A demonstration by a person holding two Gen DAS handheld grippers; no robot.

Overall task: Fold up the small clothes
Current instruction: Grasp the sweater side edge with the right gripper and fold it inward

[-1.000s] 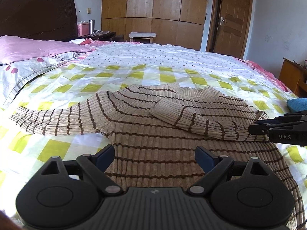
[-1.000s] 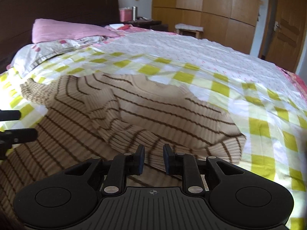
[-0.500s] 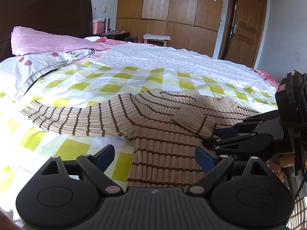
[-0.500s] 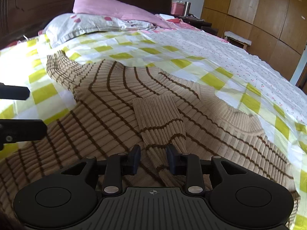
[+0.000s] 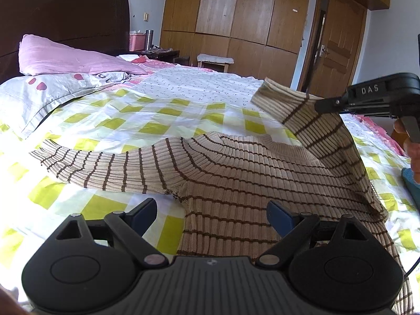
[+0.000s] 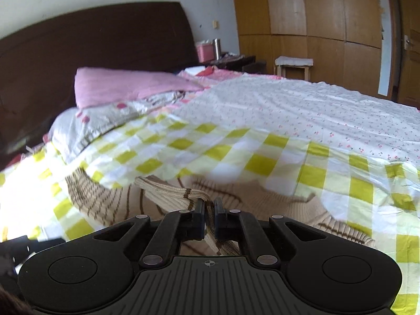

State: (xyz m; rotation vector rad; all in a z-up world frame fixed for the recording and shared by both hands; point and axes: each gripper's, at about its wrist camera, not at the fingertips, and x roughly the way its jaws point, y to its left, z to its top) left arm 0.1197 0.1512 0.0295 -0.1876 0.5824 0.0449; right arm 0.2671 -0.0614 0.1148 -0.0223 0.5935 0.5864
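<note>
A beige sweater (image 5: 249,173) with thin brown stripes lies flat on the bed, its left sleeve (image 5: 99,165) stretched out over the checked sheet. My right gripper (image 6: 209,207) is shut on the sweater's right sleeve (image 5: 296,113) and holds it lifted off the body, cuff in the air; from the left wrist it shows at the right edge as the right gripper (image 5: 319,107). The sleeve's cuff (image 6: 170,191) bunches just ahead of the pinching jaws. My left gripper (image 5: 211,214) is open above the sweater's lower left side, with nothing between its fingers.
The yellow-checked sheet (image 5: 157,120) covers the near half of the bed, a white flowered sheet (image 6: 302,110) the far half. Pink and grey pillows (image 5: 68,60) lie at the dark headboard. A blue cloth (image 5: 410,181) sits at the right edge. Wooden wardrobe and door stand behind.
My right gripper closed on the folded-in right sleeve and lifted it up off the sweater's body. The left gripper drifted slightly toward the left sleeve and stayed open.
</note>
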